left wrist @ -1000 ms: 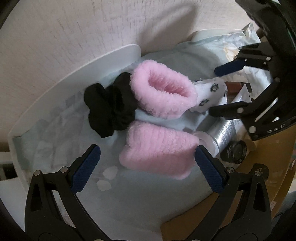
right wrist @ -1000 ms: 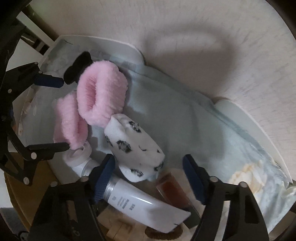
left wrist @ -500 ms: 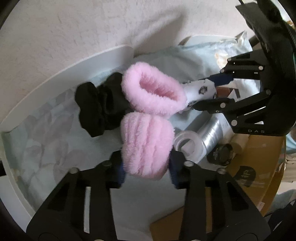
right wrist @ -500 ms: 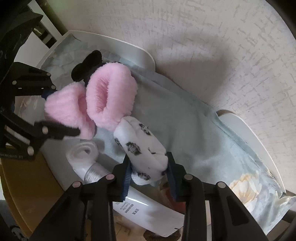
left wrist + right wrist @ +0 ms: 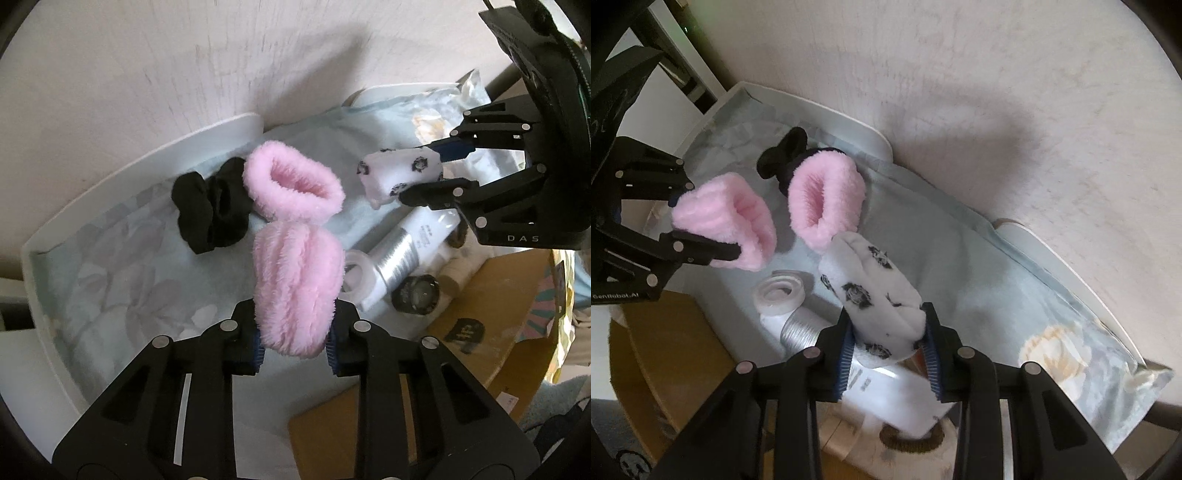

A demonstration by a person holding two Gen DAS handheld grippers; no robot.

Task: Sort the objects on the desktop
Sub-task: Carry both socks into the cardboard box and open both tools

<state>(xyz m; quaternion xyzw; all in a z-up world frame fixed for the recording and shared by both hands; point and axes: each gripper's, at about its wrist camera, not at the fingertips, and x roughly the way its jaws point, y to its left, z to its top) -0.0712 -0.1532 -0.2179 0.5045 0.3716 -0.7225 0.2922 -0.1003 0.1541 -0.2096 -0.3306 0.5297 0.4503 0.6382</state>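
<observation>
Sorting looks barely begun: the left gripper (image 5: 293, 341) is closing on a pink fluffy cuff (image 5: 297, 284) and the right gripper (image 5: 890, 347) pinches a white patterned sock (image 5: 875, 295), both just beside the second pink cuff (image 5: 293, 188), which lies unsorted with the black socks (image 5: 210, 206) and silver tube (image 5: 399, 251).

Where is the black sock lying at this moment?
In the left wrist view the black sock lies left of centre on the pale blue cloth in the white tray, touching the left side of the open pink fluffy cuff.
</observation>
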